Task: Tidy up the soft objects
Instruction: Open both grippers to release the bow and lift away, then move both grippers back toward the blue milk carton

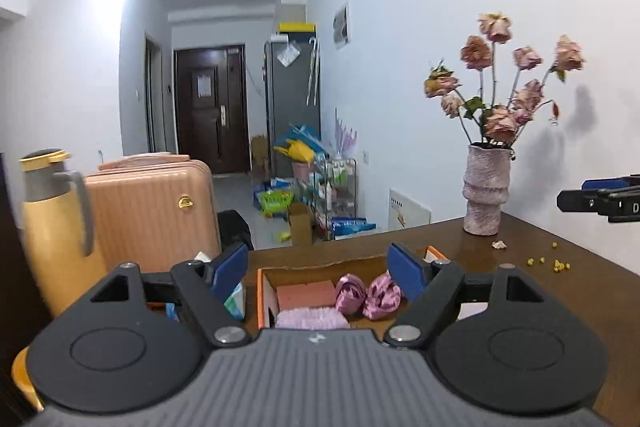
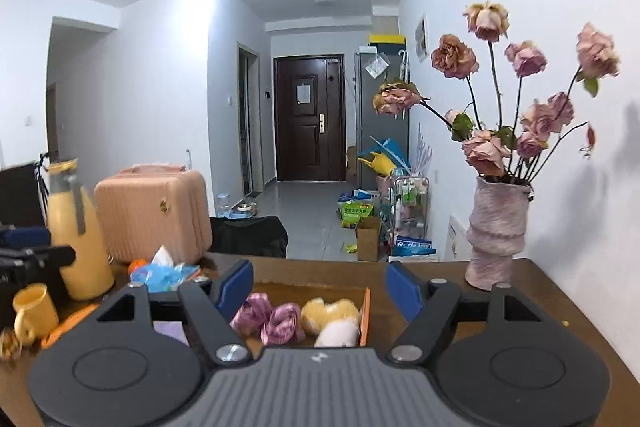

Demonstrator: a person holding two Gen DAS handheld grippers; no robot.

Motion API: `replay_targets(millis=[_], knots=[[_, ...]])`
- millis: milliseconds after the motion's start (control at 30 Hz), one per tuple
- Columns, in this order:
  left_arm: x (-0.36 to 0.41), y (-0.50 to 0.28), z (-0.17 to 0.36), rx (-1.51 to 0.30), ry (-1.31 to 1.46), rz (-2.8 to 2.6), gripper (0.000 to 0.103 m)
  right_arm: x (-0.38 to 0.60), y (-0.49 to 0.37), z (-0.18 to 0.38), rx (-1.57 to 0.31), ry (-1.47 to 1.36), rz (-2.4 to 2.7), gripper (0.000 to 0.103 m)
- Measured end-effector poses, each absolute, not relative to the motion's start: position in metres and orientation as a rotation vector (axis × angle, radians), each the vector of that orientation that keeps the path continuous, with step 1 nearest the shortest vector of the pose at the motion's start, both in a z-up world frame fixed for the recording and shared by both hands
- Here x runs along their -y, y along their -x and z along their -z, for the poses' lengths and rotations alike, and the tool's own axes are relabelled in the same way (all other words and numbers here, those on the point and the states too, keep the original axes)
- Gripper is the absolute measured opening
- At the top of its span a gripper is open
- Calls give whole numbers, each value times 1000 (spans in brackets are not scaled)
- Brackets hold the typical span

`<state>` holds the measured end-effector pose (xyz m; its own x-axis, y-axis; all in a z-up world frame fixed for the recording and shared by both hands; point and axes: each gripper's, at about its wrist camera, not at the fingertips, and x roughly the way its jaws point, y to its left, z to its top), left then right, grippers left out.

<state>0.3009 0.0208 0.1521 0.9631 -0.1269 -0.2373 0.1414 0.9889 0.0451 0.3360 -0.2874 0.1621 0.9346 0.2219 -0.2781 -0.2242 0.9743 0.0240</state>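
An orange-walled cardboard box (image 1: 262,291) sits on the brown table, just beyond my left gripper (image 1: 318,267). In it lie a pink sponge (image 1: 306,295), two purple satin bows (image 1: 350,293) and a lilac fluffy piece (image 1: 312,319). The left gripper's blue pads stand wide apart with nothing between them. The right wrist view shows the same box (image 2: 365,311) with the bows (image 2: 282,323) and a yellow-and-white plush (image 2: 332,315). My right gripper (image 2: 320,287) hangs open and empty over it. Each gripper shows at the edge of the other's view, the right one (image 1: 576,193) and the left one (image 2: 44,247).
A pink vase of dried roses (image 1: 486,187) stands at the table's far right by the wall, with crumbs (image 1: 548,263) near it. On the left are a yellow thermos (image 2: 80,239), a yellow mug (image 2: 34,313), a tissue pack (image 2: 164,271) and a pink suitcase (image 2: 154,215).
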Motion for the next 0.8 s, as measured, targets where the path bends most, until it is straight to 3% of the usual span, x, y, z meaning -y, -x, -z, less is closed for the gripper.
replay_targets(millis=[200, 433, 533, 800], knots=[[-29, -222, -117, -210, -8, 147, 84, 281, -247, -120, -244, 28, -252, 77], [-40, -156, -64, -299, 62, 137, 84, 281, -170, -63, -287, -34, -280, 79], [-45, -139, -47, -365, 107, 155, 84, 287, -142, -39, -315, -106, -307, 85], [-38, -136, -40, -388, 62, 163, 84, 277, -127, -20, -361, -47, -311, 85]])
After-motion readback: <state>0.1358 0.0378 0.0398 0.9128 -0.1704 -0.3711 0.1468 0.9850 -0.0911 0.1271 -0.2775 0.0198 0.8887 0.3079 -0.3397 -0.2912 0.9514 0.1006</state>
